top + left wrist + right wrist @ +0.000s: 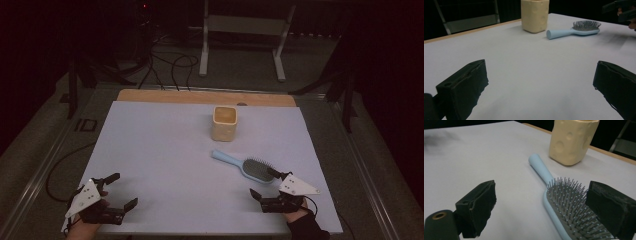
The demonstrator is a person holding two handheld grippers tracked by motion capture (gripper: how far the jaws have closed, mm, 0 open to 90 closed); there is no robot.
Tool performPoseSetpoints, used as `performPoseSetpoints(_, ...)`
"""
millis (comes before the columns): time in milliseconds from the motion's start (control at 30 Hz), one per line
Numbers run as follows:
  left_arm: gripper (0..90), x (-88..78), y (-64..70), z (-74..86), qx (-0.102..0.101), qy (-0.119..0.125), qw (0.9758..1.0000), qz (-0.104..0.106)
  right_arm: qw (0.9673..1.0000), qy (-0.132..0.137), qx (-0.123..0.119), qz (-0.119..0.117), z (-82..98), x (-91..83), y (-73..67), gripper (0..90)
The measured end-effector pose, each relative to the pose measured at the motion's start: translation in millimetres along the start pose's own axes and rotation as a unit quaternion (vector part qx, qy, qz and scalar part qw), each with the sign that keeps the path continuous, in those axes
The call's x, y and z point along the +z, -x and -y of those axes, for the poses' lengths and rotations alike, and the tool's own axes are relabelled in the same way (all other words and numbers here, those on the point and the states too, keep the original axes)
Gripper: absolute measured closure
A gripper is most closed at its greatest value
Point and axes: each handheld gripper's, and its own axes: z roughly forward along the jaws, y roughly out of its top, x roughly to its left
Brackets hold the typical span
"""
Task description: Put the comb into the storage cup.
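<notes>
Right tongs (265, 186) wide apart, hairbrush (246, 165) head just beside one jaw, nothing held

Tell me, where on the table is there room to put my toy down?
Lots of room on the left: the white table is bare from the left tongs up to the far edge, left of the yellow cup. It gets crowded on the right, where the blue hairbrush lies just in front of the cup, beside the right tongs.

Dim overall, dark surroundings, soft shadows, close views slightly blurred
</notes>
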Motion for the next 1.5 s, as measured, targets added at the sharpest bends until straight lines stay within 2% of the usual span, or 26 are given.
performPoseSetpoints(333,0.0,0.1,0.5,-0.6,0.0,0.002,1.0,0.003,1.0,-0.003,-0.007,-0.003,-15.3,-3.1,-6.6,8.9)
performPoseSetpoints(500,0.0,0.9,1.1,-0.4,0.002,0.0,1.0,0.005,0.9997,-0.009,-0.022,0.002,-29.7,-6.2,-8.8,8.8)
performPoseSetpoints(600,0.0,0.5,0.9,-0.3,0.001,0.001,1.0,0.005,0.9994,-0.006,-0.033,0.005,-42.3,-8.7,-6.7,8.9)
performPoseSetpoints(733,0.0,0.8,0.9,0.0,0.001,0.002,1.0,0.006,0.9993,0.006,-0.036,0.005,-56.6,-10.6,-3.4,8.9)
performPoseSetpoints(933,0.0,0.8,0.9,-0.1,0.001,0.002,1.0,0.006,0.9988,0.01,-0.047,0.008,-73.2,-8.9,0.6,9.0)
performPoseSetpoints(1267,0.0,0.1,1.0,-0.4,0.001,0.003,1.0,0.007,0.9983,0.007,-0.057,-0.008,-100.8,11.8,4.8,9.0)
performPoseSetpoints(1500,0.0,-0.3,1.6,-0.8,0.002,0.005,1.0,0.007,0.9985,-0.001,-0.05,-0.023,-113.4,34.0,6.7,8.9)
